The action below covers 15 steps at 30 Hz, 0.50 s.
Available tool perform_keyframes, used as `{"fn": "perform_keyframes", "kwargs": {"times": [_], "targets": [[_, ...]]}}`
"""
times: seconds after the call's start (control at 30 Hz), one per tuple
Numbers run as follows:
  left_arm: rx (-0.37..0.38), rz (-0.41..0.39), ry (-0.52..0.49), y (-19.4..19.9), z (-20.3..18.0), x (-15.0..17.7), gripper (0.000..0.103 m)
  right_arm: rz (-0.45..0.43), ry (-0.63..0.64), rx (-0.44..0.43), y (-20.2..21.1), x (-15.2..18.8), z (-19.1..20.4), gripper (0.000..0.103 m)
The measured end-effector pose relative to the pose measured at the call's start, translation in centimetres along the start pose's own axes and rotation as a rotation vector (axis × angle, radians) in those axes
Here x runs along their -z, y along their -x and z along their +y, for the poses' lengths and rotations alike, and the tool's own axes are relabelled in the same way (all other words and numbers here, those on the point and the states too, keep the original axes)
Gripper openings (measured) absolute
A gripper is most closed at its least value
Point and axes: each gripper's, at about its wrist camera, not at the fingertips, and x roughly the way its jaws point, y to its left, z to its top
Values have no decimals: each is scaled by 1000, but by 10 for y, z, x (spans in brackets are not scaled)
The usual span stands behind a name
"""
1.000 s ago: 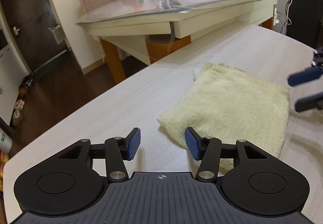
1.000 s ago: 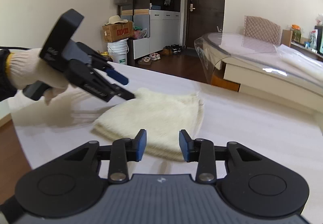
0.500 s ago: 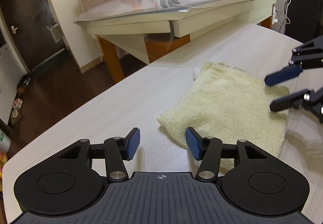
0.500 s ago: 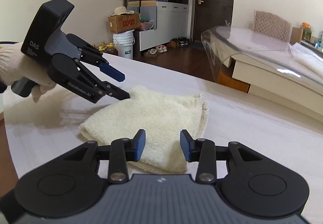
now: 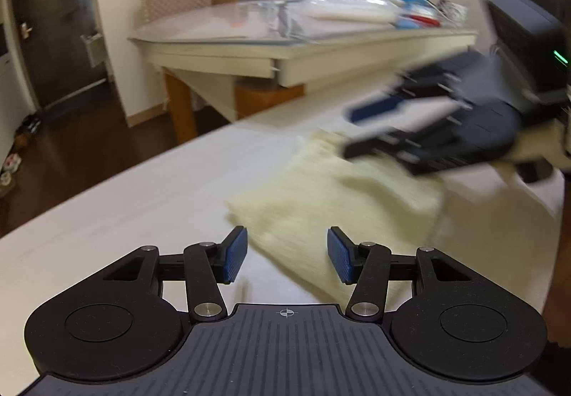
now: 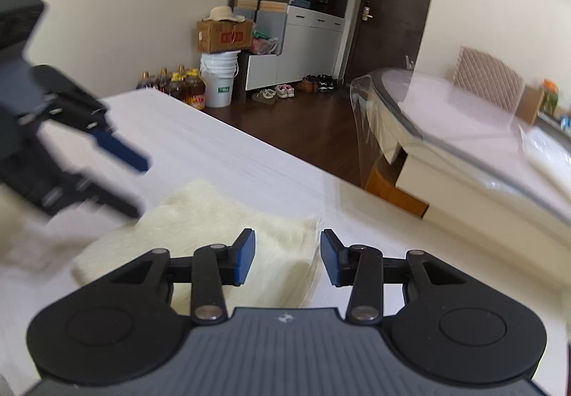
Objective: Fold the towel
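Pale wood-grain worktop (image 5: 117,217) in a lived-in room: dining table w/ clear cover behind, dark door, shoes on the floor. Cream towel (image 5: 332,203) lies flat on the worktop, looks already doubled into a rough rectangle, thick edges.

Left tool (image 5: 287,255) hangs over the towel's near corner, jaws apart and just now closing a little, nothing pinched; the corner shows between the pads w/o contact. Right tool (image 6: 287,256) sits over the opposite side, its jaws straddling that edge (image 6: 314,246) of the towel; also ungripped, jaws parted, empty. Each tool shows blurred in the other's view, so both seem mid-approach.

Step in hand, prob.: get a corner in each tool for the next fold. To do it well:
- drop low enough that the lower pad slides under all layers, not just the top one
- take two corners of the same edge, else the fold skews
- clamp both before lifting, lift together, keep the edge taut
- carry over to the far edge and line up the corners before letting go

Risk: plush pile is thick, so a shallow pinch may slip.
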Motion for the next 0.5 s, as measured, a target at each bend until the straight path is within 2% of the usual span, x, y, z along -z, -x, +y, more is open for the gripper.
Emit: {"fn": "perform_keyframes", "kwargs": {"times": [0.2,0.27,0.37,0.5], "targets": [[-38,22,17,-6,-9,7,56,59,69,28,-26,-1,-2,44],[-47,19,12,-6,-11,9,56,58,39,45,-28,2,-10,48],[-53,16,12,-5,-12,10,56,55,-20,49,-27,5,-20,49],[-62,-6,35,2,-12,12,54,5,-27,39,-6,10,-15,47]]}}
